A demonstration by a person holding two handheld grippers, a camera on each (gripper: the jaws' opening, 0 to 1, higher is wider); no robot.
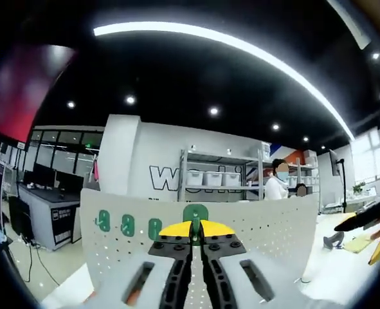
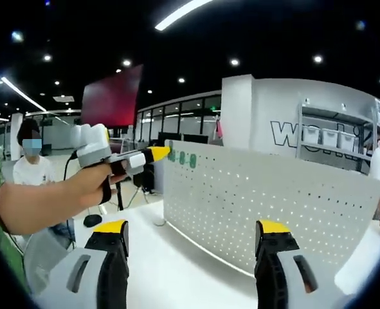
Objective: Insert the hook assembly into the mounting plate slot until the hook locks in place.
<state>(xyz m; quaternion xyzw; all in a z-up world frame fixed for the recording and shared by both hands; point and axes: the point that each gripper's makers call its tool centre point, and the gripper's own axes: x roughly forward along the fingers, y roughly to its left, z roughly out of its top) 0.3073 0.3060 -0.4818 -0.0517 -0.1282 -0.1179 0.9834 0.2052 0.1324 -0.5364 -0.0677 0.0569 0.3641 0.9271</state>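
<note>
White pegboard, green hooks, shelving behind

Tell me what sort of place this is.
Probably an open-plan office or lab workshop: a white pegboard stands on a white table, metal shelving holds storage bins, and desks with monitors sit under recessed ceiling lights.

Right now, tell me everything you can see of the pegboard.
The pegboard is a white panel, apparently metal, dotted with rows of small holes, standing upright on the white table. Green hooks sit along its top edge. The left gripper, jaws together, holds another green hook at that edge.
</note>
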